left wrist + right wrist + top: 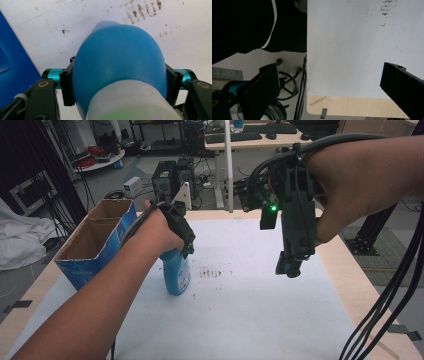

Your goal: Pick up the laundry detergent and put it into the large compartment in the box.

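A blue plastic bottle (177,274) with a white cap end (130,102) stands on the white sheet (240,310) left of centre. My left gripper (181,231) is shut on its upper part, and in the left gripper view the jaws press on both sides of the bottle (120,57). My right gripper (290,265) hangs in the air above the right half of the sheet, pointing down, open, with nothing between its jaws. In the right gripper view the wide-apart black fingers (265,85) frame the bare sheet (352,50) and the table edge (342,106).
An open blue cardboard box (95,242) stands at the table's left, close to the bottle. Dark smudges (211,272) mark the sheet near its middle. Thick black cables (390,305) hang from the right gripper. Behind the table are computers, desks and floor cables.
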The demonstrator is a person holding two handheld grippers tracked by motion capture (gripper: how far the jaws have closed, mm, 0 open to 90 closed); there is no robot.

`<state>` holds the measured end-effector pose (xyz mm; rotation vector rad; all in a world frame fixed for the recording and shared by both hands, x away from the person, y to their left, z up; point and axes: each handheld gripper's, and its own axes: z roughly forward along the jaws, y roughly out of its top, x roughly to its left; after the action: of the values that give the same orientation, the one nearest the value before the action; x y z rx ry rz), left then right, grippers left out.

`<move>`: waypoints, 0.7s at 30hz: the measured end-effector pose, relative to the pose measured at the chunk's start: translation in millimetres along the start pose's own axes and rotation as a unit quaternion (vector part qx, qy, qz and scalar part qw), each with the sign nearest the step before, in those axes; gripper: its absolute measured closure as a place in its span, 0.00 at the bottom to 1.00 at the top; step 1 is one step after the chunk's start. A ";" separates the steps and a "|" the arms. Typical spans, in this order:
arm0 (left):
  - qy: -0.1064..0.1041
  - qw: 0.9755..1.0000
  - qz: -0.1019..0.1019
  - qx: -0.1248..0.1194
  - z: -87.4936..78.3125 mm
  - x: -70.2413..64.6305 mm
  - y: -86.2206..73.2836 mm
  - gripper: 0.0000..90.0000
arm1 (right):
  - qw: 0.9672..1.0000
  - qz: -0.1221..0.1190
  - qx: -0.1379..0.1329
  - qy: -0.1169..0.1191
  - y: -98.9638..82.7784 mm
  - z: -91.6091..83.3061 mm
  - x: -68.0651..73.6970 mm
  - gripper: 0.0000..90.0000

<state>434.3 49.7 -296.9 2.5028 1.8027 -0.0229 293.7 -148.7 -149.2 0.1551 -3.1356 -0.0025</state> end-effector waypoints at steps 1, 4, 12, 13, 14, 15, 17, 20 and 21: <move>0.001 1.000 0.000 -0.001 0.0 0.0 0.1 0.37 | 1.000 0.000 0.000 0.000 0.0 0.2 -0.1 0.02; 0.005 1.000 0.001 -0.001 0.1 -0.8 0.2 0.40 | 1.000 -0.001 0.000 0.001 -0.5 1.3 -0.8 0.02; 0.012 1.000 -0.008 0.000 0.3 -1.4 0.1 0.43 | 1.000 0.001 -0.002 0.002 -1.5 2.5 -2.9 0.02; 0.012 1.000 -0.006 0.002 0.0 -0.9 0.4 0.43 | 1.000 0.002 -0.001 0.002 -1.1 2.5 -2.8 0.02; 0.011 1.000 -0.008 0.000 0.3 -1.2 0.4 0.43 | 1.000 0.005 0.002 0.003 -0.7 2.3 -2.2 0.02; 0.011 1.000 -0.006 0.001 -0.1 -0.8 0.4 0.43 | 1.000 0.001 -0.001 0.002 -0.2 2.9 -2.8 0.02; 0.009 1.000 -0.002 0.002 -0.4 0.1 0.1 0.43 | 1.000 0.001 0.002 0.003 0.5 3.2 -2.4 0.02; 0.008 1.000 0.007 0.004 -2.6 1.5 -1.6 0.43 | 1.000 0.003 0.003 0.004 0.8 3.9 -2.6 0.02; 0.008 1.000 0.007 0.004 -2.6 1.5 -1.6 0.43 | 1.000 0.008 0.006 0.004 0.8 3.8 -2.0 0.02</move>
<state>433.3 51.8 -294.5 2.5273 1.7946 -0.0095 295.6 -147.7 -153.0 0.1305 -3.1283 0.0155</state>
